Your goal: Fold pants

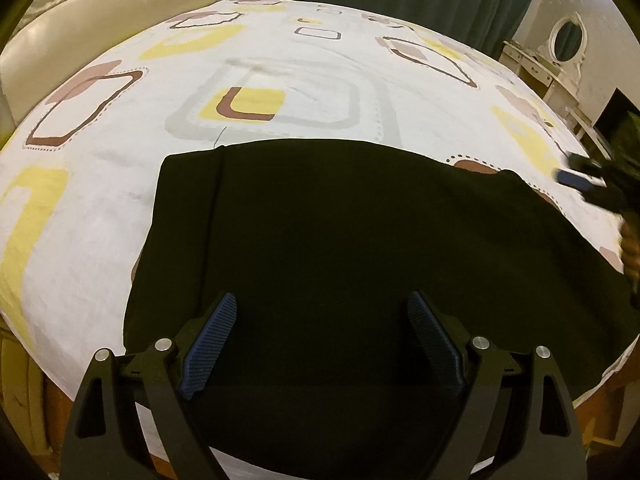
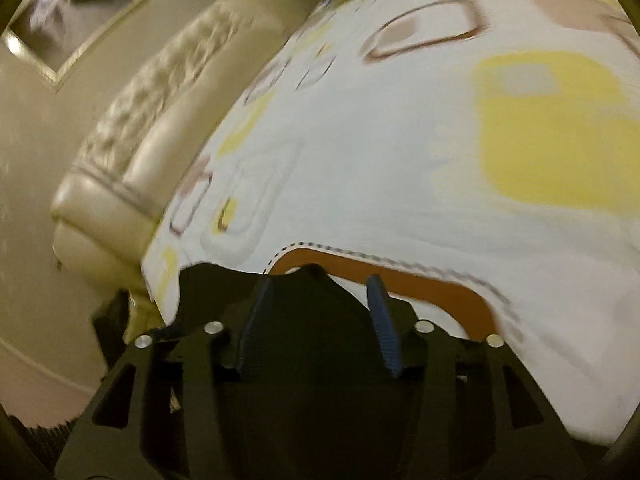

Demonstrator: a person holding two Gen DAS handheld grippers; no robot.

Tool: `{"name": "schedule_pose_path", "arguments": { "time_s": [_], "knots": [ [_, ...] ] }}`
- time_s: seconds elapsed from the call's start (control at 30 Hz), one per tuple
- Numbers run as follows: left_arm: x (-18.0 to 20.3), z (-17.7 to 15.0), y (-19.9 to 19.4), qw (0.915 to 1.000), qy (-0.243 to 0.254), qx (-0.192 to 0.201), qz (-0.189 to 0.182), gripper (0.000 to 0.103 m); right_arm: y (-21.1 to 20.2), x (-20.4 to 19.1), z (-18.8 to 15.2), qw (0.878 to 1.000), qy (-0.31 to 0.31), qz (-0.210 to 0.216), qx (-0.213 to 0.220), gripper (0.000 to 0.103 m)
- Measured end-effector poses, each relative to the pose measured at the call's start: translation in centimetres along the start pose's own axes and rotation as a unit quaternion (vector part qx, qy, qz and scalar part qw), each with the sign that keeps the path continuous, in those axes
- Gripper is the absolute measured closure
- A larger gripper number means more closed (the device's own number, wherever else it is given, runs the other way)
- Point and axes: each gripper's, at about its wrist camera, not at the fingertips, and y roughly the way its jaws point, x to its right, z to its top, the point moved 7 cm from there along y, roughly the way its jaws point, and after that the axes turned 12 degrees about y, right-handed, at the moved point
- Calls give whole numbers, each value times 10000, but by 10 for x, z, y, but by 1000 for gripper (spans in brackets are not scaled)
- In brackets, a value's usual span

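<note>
On the near edge of the white sheet [image 1: 320,80] with yellow and brown squares, the black cloth pants [image 1: 320,220] lie folded flat. My left gripper [image 1: 322,340] hovers wide over them; my right gripper [image 2: 320,320], parted and empty, sits above their far corner.

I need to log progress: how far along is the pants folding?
Done: the black pants lie flat on the patterned sheet, apparently folded over already. In hand: nothing; the left gripper hovers open above them, and the right gripper stands open over their corner. Left: probably further folds.
</note>
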Motion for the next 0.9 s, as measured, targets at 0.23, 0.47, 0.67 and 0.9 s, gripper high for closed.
{"name": "schedule_pose_path", "arguments": {
  "time_s": [0.23,0.47,0.67,0.9],
  "knots": [
    [0,-1,1,10000,42,11,50,16,61,-12,-21,9907,-721,-474,-1054,51],
    [0,-1,2,10000,53,7,43,16,52,-16,-14,9882,-949,-833,-869,93],
    [0,-1,6,9992,363,-33,140,14,63,5,-7,9916,-544,-713,-936,94],
    [-1,0,8,9991,395,-30,148,14,63,13,-5,9942,-273,-431,-945,93]
  ]
}}
